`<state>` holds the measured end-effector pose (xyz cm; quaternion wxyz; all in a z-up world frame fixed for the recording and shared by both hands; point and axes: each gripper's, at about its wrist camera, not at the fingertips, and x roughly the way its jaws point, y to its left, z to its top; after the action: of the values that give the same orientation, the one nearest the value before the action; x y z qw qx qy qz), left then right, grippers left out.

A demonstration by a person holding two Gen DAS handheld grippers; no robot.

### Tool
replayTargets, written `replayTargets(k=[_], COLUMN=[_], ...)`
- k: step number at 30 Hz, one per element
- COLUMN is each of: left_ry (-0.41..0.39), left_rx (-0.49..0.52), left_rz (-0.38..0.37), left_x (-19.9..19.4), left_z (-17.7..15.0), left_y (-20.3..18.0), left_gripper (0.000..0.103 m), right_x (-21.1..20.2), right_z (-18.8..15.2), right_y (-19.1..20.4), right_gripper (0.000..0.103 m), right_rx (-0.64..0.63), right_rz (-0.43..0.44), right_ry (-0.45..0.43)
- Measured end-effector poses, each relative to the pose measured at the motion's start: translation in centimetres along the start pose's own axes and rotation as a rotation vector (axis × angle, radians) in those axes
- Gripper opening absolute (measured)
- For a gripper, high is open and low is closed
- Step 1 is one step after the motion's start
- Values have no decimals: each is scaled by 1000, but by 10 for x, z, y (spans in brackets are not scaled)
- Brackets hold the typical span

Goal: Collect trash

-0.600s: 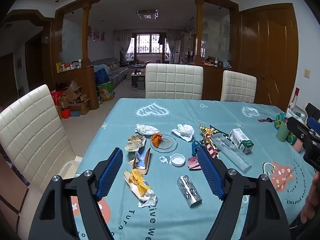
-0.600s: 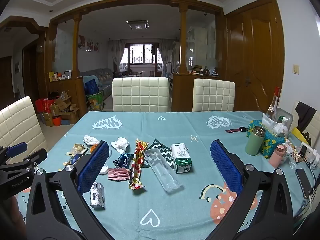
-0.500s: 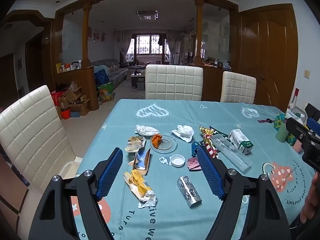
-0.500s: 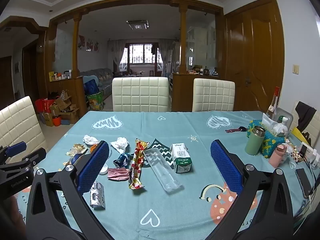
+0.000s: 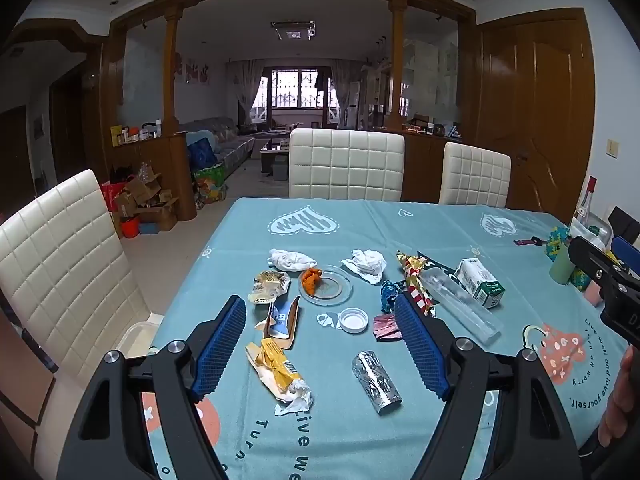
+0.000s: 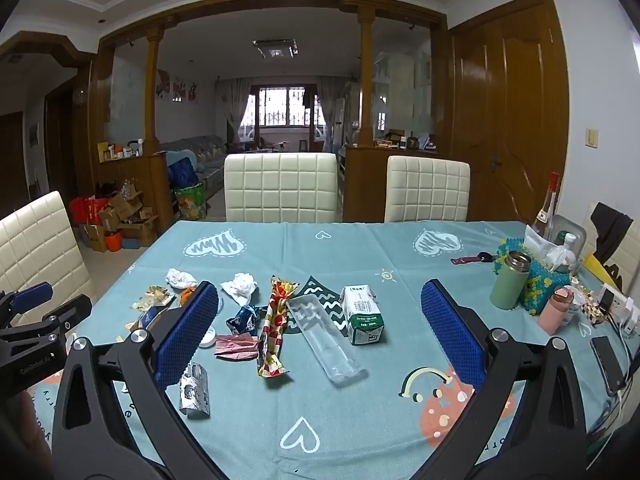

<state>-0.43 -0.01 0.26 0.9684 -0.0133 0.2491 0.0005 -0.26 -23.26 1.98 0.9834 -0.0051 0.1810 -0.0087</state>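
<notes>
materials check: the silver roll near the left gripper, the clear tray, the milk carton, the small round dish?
Silver roll: looks like crumpled metallised foil, mirror glints and creases.
Clear tray: thin transparent plastic, moulded ridges, the tablecloth shows through.
Milk carton: printed paperboard, matte, folded gable top.
Round dish: clear, glossy rim; glass or hard plastic, cannot tell which.

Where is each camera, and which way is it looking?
Left wrist: sits on the left gripper, open and empty, looking across the table; a hand shows at right.
Right wrist: sits on the right gripper, open and empty, looking across the same table; the left gripper shows at its left edge.
Both see: the milk carton, the clear tray and the white chairs.
</notes>
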Motion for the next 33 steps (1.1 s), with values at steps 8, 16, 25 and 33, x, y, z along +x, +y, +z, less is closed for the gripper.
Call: replayTargets(k=[8, 16, 25, 33], left_ry=[1, -1, 0, 0], left_rx=[-1, -1, -2, 0], left_rz=[-3, -3, -9, -13], left_x=[1, 2, 0, 1], left_z=[-1, -2, -2, -3], left_y=[-1, -3, -4, -4], left_gripper=[75, 75, 75, 75], right_x=[-1, 1, 0, 0], right_z=[0, -1, -1, -1], right_y=[1, 1, 1, 1], right_gripper=[100, 100, 100, 100], right_rx=[-3, -2, -6, -7], right_rz=[0, -1, -2, -1], right_ry=[1, 2, 0, 0])
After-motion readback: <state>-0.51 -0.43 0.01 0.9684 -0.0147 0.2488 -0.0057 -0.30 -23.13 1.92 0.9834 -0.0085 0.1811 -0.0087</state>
